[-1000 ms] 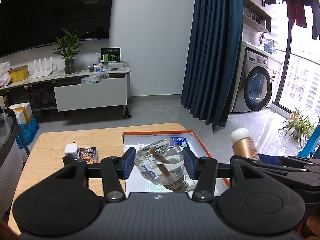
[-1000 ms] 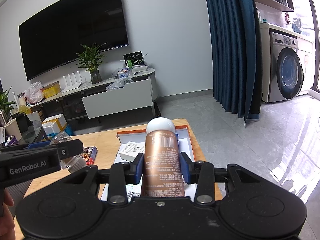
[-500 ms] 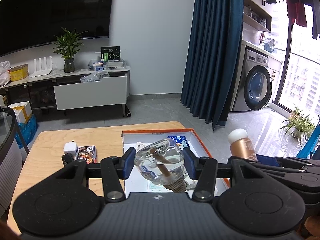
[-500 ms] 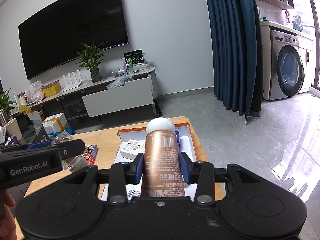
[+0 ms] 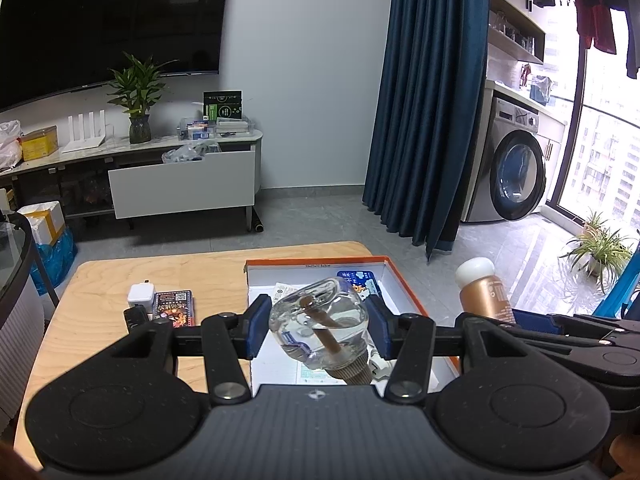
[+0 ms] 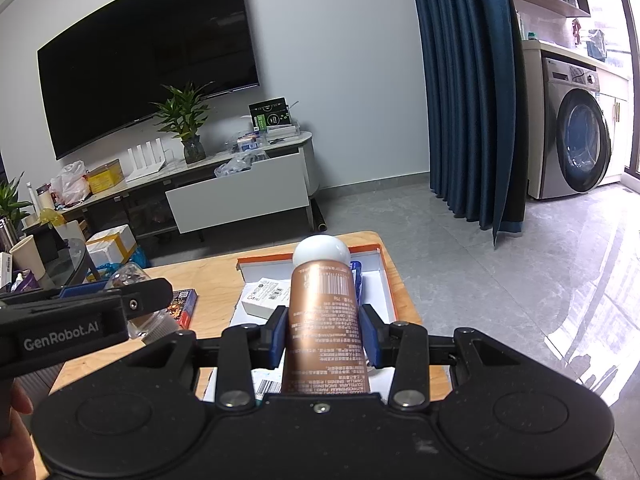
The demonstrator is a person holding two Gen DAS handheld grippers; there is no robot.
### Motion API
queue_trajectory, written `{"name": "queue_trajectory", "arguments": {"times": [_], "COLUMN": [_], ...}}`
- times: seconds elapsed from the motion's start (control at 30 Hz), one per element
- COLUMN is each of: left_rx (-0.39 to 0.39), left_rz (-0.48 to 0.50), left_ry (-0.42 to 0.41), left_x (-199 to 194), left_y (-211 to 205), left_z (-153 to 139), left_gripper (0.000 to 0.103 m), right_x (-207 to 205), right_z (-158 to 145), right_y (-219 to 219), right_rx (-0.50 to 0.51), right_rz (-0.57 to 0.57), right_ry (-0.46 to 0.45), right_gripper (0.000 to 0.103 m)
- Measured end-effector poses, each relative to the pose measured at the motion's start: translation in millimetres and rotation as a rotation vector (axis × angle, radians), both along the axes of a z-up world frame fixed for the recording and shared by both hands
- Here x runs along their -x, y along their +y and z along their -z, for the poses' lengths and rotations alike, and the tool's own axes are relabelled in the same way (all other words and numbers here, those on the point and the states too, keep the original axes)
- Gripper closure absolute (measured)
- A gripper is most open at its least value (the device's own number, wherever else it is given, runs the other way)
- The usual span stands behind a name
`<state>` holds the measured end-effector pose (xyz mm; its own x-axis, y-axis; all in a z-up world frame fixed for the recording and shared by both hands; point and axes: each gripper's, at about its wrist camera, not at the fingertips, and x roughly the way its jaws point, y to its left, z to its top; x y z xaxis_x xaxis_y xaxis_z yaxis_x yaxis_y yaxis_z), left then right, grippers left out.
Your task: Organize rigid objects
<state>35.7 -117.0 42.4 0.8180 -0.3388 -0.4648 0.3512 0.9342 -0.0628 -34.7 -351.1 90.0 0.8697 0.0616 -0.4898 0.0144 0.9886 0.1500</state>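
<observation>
Tongs first: our left tongs (image 5: 318,330) clamp a clear glass bottle (image 5: 320,322) holding a brown stick, and our right tongs (image 6: 323,334) grip a copper tube (image 6: 324,320) with a white cap. Both hover above the orange-rimmed box (image 5: 404,280) on the wooden surface (image 5: 168,276). We should lower each slowly into bare box floor, clear of the white carton (image 6: 266,295), before releasing.

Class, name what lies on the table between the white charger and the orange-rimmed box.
A dark card box lies between the charger and the orange-rimmed box, seen in the left wrist view.
</observation>
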Motion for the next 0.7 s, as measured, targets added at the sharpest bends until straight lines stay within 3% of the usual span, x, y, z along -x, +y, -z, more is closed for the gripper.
{"name": "queue_trajectory", "arguments": {"times": [0.7], "left_rx": [0.001], "left_rz": [-0.008], "left_ry": [0.012], "left_x": [-6.1], "left_y": [-0.3], "left_z": [6.3], "left_gripper": [0.051], "right_x": [-3.4], "right_z": [6.7], "right_y": [-0.8], "right_rx": [0.001], "right_rz": [-0.003], "right_ry": [0.007], "right_gripper": [0.056]}}
